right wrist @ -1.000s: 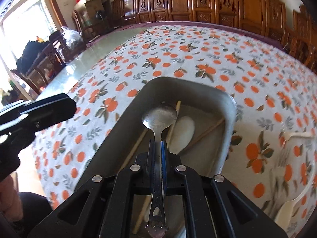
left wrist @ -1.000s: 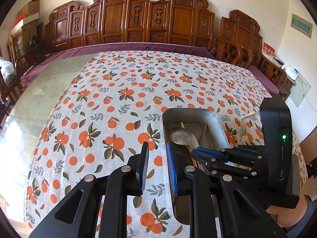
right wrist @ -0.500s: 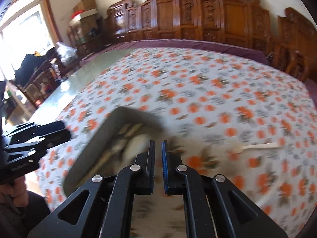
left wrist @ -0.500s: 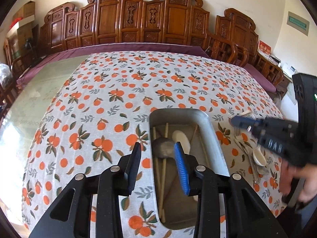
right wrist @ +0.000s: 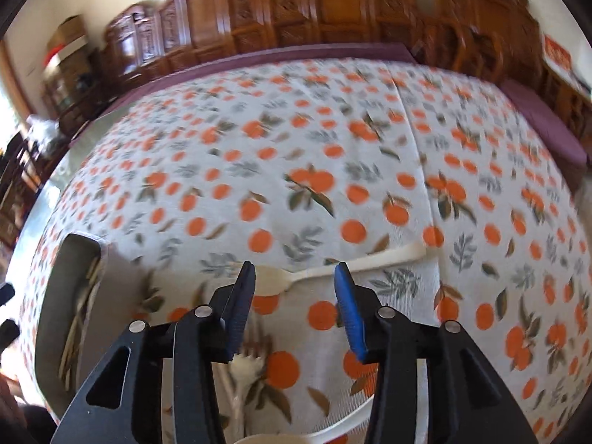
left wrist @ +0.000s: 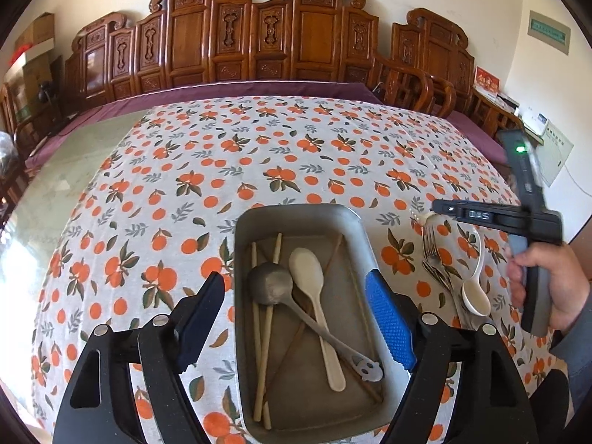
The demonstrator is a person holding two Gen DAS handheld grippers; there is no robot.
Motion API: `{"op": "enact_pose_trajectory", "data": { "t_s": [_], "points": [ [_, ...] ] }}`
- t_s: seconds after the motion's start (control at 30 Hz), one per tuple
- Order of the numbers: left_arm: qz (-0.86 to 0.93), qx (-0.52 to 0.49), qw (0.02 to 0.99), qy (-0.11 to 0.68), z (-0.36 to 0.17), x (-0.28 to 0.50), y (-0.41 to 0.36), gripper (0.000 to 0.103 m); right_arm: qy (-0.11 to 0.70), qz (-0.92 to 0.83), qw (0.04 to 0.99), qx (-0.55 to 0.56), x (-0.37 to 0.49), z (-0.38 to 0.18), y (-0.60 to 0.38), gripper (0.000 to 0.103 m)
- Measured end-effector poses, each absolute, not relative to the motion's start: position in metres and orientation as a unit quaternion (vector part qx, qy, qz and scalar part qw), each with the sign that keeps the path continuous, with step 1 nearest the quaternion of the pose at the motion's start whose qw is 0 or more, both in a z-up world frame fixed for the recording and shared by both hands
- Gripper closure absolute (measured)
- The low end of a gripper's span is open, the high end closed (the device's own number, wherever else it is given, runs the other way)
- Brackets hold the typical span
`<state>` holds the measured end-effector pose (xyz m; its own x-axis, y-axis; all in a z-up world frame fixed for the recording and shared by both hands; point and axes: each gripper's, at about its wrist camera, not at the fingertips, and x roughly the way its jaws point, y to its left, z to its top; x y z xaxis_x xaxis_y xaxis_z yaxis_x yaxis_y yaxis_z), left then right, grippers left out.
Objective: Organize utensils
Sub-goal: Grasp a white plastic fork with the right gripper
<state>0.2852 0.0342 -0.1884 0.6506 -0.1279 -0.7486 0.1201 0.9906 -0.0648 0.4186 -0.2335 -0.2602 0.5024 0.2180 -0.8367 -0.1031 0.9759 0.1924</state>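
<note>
Hovering over the grey metal tray (left wrist: 296, 218), the left hand-held gripper (left wrist: 296, 310) points steeply downward, jaws spread wide and just been opening, nothing between the pads; the tray's width sits framed between the two fingers. Tray rests on the desk (left wrist: 259, 148), which is covered in an orange-print cloth. Inside the tray: a metal spoon (left wrist: 270, 286) lying diagonally with its bowl toward the far end, a cream plastic spoon (left wrist: 307, 270) beside and partly crossing it, and several wooden chopsticks (left wrist: 259, 333) lengthwise under both. To the right of the tray, out on the cloth, a loose cluster: a metal fork (left wrist: 431, 244), a white ladle-type spoon (left wrist: 475, 296), other pieces too overlapped to sort. The right hand-held gripper (right wrist: 294, 270) is held above that cluster, gripped from behind by a hand (left wrist: 551, 281) wrapped around its handle, body tilted downward. Right wrist view is blurred. Its jaws stand partly apart, just been opening, empty; a cream wooden spoon (right wrist: 333, 268) lies on the cloth beyond the fingertips, apart from them. A white plastic fork (right wrist: 246, 364) lies below the left finger.
</note>
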Motion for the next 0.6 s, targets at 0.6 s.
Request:
{"op": "enact_pose_trajectory", "data": {
  "t_s": [0.6],
  "points": [
    [-0.085, -0.011, 0.907, 0.413, -0.190, 0.286, 0.015, 0.025, 0.508, 0.051, 0.860, -0.021, 0.459, -0.279, -0.204, 0.066]
  ]
}}
